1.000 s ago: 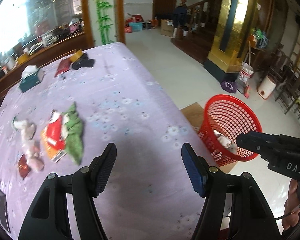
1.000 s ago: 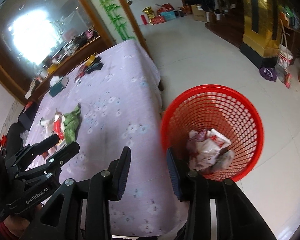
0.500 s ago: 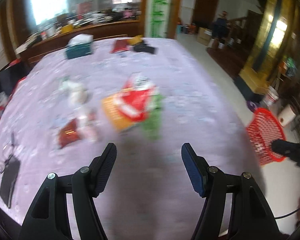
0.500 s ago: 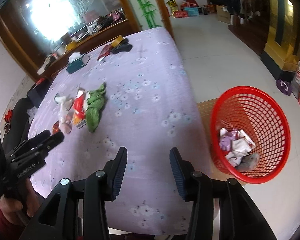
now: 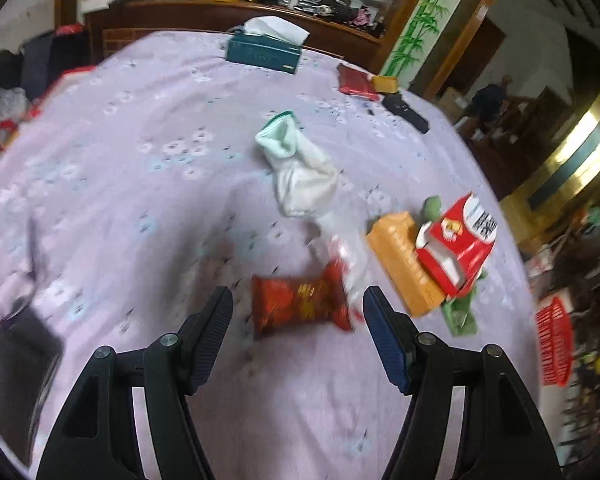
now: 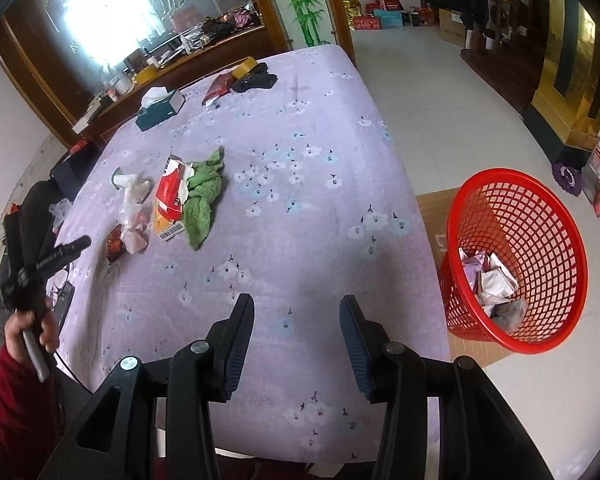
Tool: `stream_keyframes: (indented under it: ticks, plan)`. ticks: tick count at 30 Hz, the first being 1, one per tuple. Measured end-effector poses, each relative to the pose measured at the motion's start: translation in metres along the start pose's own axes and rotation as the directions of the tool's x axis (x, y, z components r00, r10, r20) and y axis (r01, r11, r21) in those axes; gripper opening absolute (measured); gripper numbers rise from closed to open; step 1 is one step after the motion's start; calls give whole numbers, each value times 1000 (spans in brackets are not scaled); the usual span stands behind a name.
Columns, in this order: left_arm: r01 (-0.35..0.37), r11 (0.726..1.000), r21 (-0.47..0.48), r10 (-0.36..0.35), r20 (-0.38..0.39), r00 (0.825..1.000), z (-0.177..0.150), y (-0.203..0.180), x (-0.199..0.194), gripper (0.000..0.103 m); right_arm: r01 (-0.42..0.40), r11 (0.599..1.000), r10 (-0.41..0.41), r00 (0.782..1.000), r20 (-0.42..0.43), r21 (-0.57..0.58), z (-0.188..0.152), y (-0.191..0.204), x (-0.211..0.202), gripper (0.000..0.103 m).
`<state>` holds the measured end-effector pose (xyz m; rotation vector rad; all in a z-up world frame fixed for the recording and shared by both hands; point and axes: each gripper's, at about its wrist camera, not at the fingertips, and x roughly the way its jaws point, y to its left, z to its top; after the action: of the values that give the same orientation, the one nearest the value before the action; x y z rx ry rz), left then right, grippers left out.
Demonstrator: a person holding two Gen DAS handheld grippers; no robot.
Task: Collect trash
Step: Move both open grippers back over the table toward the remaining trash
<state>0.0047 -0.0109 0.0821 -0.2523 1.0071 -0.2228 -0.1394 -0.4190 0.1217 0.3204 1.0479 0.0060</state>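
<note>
My left gripper (image 5: 298, 320) is open and hangs low over the purple tablecloth (image 5: 140, 168). A red snack wrapper (image 5: 300, 306) lies on the cloth between its fingertips, and the pads do not press it. Beyond it are clear plastic (image 5: 340, 240), a white crumpled wad (image 5: 302, 178), an orange box (image 5: 404, 268), a red-and-white pack (image 5: 458, 242) and a green cloth (image 5: 460, 314). My right gripper (image 6: 296, 320) is open and empty over the table's near edge. To its right on the floor stands the red basket (image 6: 516, 256) with trash inside. The right wrist view also shows the left gripper (image 6: 80, 248) beside the pile.
A teal tissue box (image 5: 264, 54), a dark red packet (image 5: 356, 80) and a black item (image 5: 404, 112) lie at the far end. A dark flat device (image 5: 16, 360) rests at the left edge. A hand in a red sleeve (image 6: 24, 328) holds the left gripper. Cardboard (image 6: 432, 208) lies under the basket.
My left gripper swung from the table's basket side across to the trash pile, rolling as it went; the red wrapper now lies between its fingertips. My right gripper drew away from the basket and opened slightly.
</note>
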Motion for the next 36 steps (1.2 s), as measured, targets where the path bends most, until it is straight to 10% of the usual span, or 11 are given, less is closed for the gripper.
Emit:
stream_keyframes:
  ticks: [8, 16, 25, 36]
  plan:
    - [137, 991, 3, -136, -96, 986, 9, 7, 43, 66, 37, 999, -37, 999, -12, 22, -1, 10, 3, 49]
    - [216, 953, 211, -173, -203, 964, -40, -27, 29, 66, 52, 998, -52, 999, -13, 29, -2, 16, 6, 50]
    - [57, 967, 247, -36, -89, 995, -35, -38, 19, 70, 55, 998, -54, 998, -9, 41, 2, 13, 6, 50]
    - [-35, 803, 595, 109, -89, 990, -27, -59, 39, 70, 68, 995, -68, 998, -3, 74, 0, -3, 2, 50]
